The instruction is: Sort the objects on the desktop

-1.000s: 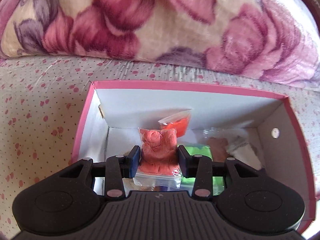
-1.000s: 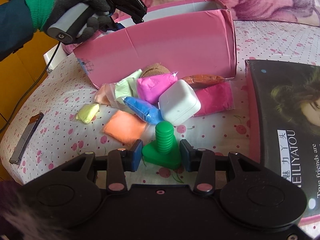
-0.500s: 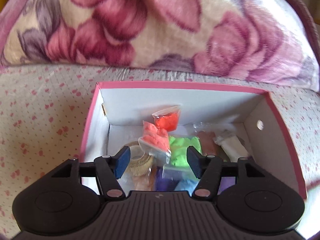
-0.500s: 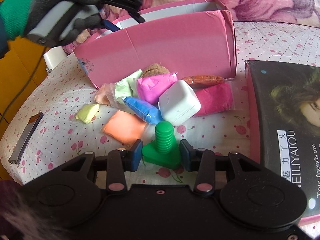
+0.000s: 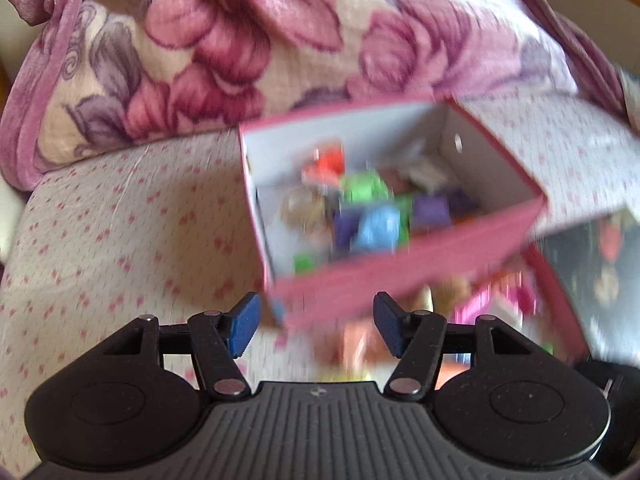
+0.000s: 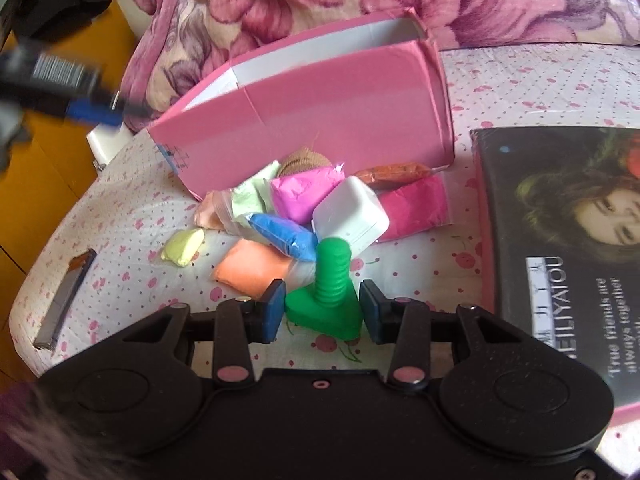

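Observation:
A pink box (image 5: 400, 276) with white inner walls holds several clay packets and small toys, blurred in the left wrist view. My left gripper (image 5: 316, 326) is open and empty, above and in front of the box's near left corner. In the right wrist view the box (image 6: 320, 120) stands behind a pile of clay packets (image 6: 304, 196) and a white cube (image 6: 352, 216). My right gripper (image 6: 322, 312) is shut on a green toy bolt (image 6: 326, 296) standing on the cloth. The left gripper (image 6: 92, 112) shows blurred at the upper left.
A flowered blanket (image 5: 280, 40) lies behind the box. A dark lid with a woman's portrait (image 6: 568, 240) lies on the right. A thin metal bar (image 6: 66, 300) lies near the table's left edge. A yellow clay lump (image 6: 184, 252) sits apart from the pile.
My left gripper let the salmon clay packet go into the box, opened wide and pulled back and to the left. My right gripper has stayed shut on the green bolt.

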A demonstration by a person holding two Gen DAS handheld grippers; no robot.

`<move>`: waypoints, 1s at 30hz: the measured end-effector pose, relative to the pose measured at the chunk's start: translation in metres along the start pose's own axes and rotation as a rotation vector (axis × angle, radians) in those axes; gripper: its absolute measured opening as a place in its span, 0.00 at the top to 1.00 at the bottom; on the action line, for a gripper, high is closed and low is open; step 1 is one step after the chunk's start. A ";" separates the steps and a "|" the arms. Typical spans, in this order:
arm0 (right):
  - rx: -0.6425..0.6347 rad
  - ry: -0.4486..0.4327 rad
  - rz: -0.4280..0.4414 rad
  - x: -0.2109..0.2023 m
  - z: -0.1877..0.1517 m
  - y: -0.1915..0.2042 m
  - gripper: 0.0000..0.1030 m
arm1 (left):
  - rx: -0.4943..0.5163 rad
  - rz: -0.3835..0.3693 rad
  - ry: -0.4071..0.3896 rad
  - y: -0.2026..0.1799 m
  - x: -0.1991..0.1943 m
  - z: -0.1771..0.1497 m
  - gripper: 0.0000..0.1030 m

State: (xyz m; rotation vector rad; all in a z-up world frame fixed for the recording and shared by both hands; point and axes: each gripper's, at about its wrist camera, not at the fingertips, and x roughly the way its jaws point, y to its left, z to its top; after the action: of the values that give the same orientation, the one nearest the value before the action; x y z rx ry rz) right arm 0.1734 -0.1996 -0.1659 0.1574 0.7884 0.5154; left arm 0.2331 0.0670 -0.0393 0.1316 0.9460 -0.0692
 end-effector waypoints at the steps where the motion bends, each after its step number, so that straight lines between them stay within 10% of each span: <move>1: -0.003 -0.004 0.004 -0.004 0.003 0.001 0.61 | -0.012 -0.004 0.007 -0.002 0.002 -0.012 0.41; 17: -0.068 0.035 -0.007 -0.031 0.039 0.015 0.76 | -0.389 -0.077 -0.032 0.000 0.071 -0.085 0.41; 18: -0.074 0.048 -0.015 -0.031 0.038 0.015 0.72 | -0.393 -0.088 -0.040 0.001 0.072 -0.086 0.41; 20: -0.092 0.076 -0.026 -0.030 0.032 0.017 0.26 | -0.393 -0.099 -0.055 0.002 0.072 -0.088 0.41; 30: -0.229 0.180 -0.104 -0.001 0.006 0.035 0.24 | -0.405 -0.130 -0.070 0.009 0.077 -0.089 0.41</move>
State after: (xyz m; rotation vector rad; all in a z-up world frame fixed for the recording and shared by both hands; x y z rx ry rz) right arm 0.1638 -0.1691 -0.1498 -0.1428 0.9007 0.5223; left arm 0.2079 0.0882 -0.1524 -0.3048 0.8802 -0.0008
